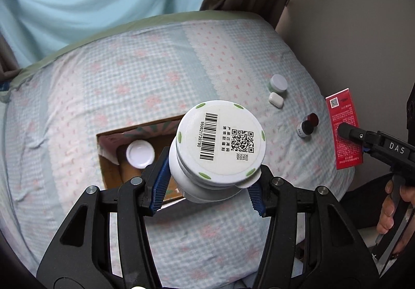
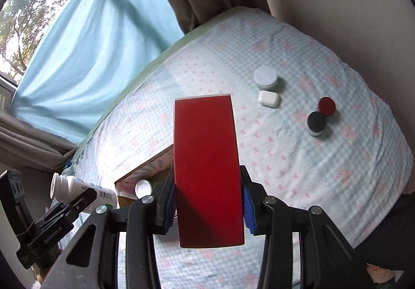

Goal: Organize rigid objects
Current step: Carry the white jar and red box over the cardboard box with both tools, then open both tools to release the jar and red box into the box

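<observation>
My left gripper (image 1: 207, 185) is shut on a white plastic bottle (image 1: 220, 141), whose barcoded base faces the camera, held above the bed. An open cardboard box (image 1: 111, 156) lies on the bedspread below it, with a white-lidded jar (image 1: 140, 154) inside. My right gripper (image 2: 208, 208) is shut on a red box (image 2: 207, 172), also lifted over the bed. In the left wrist view the red box (image 1: 343, 130) and right gripper (image 1: 345, 130) show at the right edge. The right wrist view catches the bottle (image 2: 77, 190) in the left gripper (image 2: 85, 199) at lower left.
On the checked bedspread (image 2: 311, 180) sit a grey-lidded jar (image 2: 265, 78), a small white case (image 2: 269, 98), a red-capped pot (image 2: 326, 106) and a black-capped pot (image 2: 316, 122). A blue curtain (image 2: 90, 55) hangs behind the bed; a wall runs along the right. A hand (image 1: 389, 211) grips the right tool.
</observation>
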### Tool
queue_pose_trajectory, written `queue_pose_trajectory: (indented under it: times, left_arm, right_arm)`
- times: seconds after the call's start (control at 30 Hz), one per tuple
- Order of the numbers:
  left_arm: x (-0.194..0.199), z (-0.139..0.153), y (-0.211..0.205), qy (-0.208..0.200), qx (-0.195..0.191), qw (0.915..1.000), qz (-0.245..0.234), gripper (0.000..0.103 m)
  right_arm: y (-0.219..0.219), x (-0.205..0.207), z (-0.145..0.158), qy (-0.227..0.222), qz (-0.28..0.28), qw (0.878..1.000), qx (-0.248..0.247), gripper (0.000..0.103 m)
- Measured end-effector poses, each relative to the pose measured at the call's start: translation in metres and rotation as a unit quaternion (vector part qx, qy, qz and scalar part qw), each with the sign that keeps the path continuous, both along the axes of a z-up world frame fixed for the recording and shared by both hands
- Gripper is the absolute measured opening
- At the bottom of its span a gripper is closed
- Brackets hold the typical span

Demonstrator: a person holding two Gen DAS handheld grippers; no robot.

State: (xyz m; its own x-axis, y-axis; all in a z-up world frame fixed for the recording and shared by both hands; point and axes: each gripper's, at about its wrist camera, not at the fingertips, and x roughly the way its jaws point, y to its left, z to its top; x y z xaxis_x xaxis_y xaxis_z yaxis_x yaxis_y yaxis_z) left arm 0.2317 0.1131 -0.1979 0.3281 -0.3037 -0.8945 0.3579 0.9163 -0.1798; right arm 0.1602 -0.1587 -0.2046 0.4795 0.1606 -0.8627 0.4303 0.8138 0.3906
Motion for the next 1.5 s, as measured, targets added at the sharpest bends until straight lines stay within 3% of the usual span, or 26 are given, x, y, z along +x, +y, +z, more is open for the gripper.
queue_pose_trajectory:
  times: [0.33, 0.8, 1.2, 1.4, 1.5]
  left_arm:
    - [0.005, -0.055, 0.084, 0.050, 0.010, 0.9956, 0.078, 0.049]
    - [0.046, -0.175, 0.103, 0.166, 0.034, 0.9785, 0.118, 0.049]
    - [0.064, -0.242, 0.076, 0.200, 0.095, 0.9725, 0.073, 0.047]
    - [0.066, -0.252, 0.063, 0.189, 0.137, 0.9713, 0.044, 0.047]
    - [0.065, -0.245, 0.052, 0.178, 0.141, 0.9736, 0.014, 0.052]
  right_arm:
    - [0.080, 0.035, -0.034, 0.033, 0.085, 0.996, 0.018, 0.039]
    - [0.138, 0.107, -0.135, 0.120, 0.211, 0.970, 0.002, 0.039]
    - [0.162, 0.147, -0.203, 0.151, 0.287, 0.946, -0.015, 0.039]
    - [0.175, 0.162, -0.219, 0.153, 0.319, 0.935, 0.005, 0.039]
    - [0.182, 0.169, -0.226, 0.161, 0.333, 0.929, 0.023, 0.040]
